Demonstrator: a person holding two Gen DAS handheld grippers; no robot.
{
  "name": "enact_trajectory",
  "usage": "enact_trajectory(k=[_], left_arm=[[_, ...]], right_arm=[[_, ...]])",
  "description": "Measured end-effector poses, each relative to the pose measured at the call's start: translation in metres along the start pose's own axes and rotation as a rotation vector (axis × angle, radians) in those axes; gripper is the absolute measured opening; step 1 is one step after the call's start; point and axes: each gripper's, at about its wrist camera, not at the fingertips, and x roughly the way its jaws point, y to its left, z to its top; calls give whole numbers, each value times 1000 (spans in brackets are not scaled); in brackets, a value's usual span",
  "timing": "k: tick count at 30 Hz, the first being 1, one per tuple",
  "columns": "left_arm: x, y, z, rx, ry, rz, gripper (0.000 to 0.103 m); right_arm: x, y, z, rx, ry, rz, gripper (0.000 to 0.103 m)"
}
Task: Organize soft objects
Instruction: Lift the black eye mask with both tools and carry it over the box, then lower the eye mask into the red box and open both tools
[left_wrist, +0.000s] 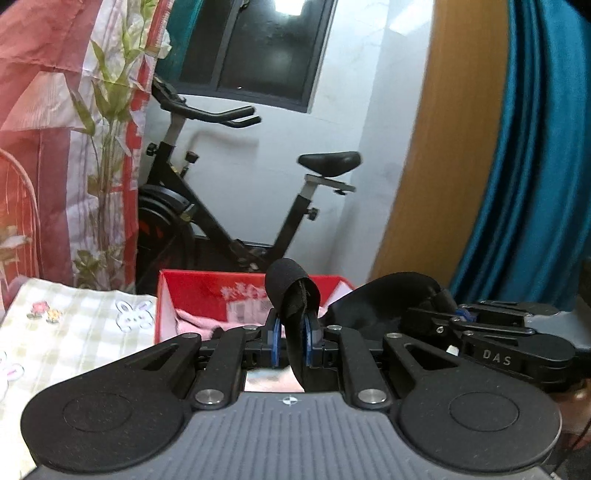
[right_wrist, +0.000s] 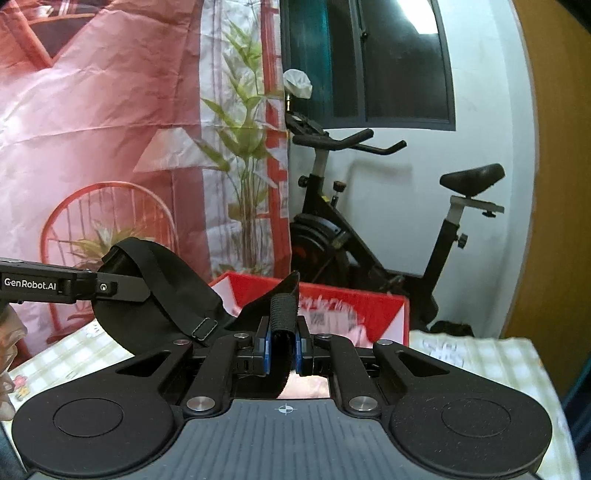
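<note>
A black padded sleep mask with an elastic strap is stretched between both grippers, above the table. My left gripper (left_wrist: 291, 338) is shut on one end of the mask (left_wrist: 291, 291). My right gripper (right_wrist: 283, 341) is shut on the other end, pinching the ribbed strap (right_wrist: 283, 310). In the right wrist view the mask body (right_wrist: 155, 295) curves left to the left gripper (right_wrist: 110, 286). In the left wrist view the mask (left_wrist: 380, 299) runs right to the right gripper (left_wrist: 458, 314). A red open box (left_wrist: 192, 295) holding pink cloth (left_wrist: 195, 321) stands just beyond; it also shows in the right wrist view (right_wrist: 369, 306).
A checked tablecloth with rabbit prints (left_wrist: 66, 332) covers the table. A black exercise bike (left_wrist: 229, 206) stands behind the box against the white wall. A red printed backdrop (right_wrist: 92, 129) hangs at the left, a wooden panel (left_wrist: 443, 166) and blue curtain (left_wrist: 535, 166) at the right.
</note>
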Motion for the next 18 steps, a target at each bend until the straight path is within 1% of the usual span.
enact_trajectory(k=[1,4,6,9,14,18], left_arm=[[7,4,5,0,8,12,14],[28,11,19,5,31,78,14],[42,17,24,-1,53,98,14],[63,22,27,16,94,131,14],[99,30,19,15,203,130,14],[114,32,3,25,287,116,14]], right_arm=[[9,-3,4,-1,8,-4,10],[40,-13,15,19,46,-25,11],[61,-20,21,53,74,-30,11],[91,-24,20,61,123,-47,11],[130,-31,6,116,233,-65,11],[147,-28,-13,120,307,-79,11]])
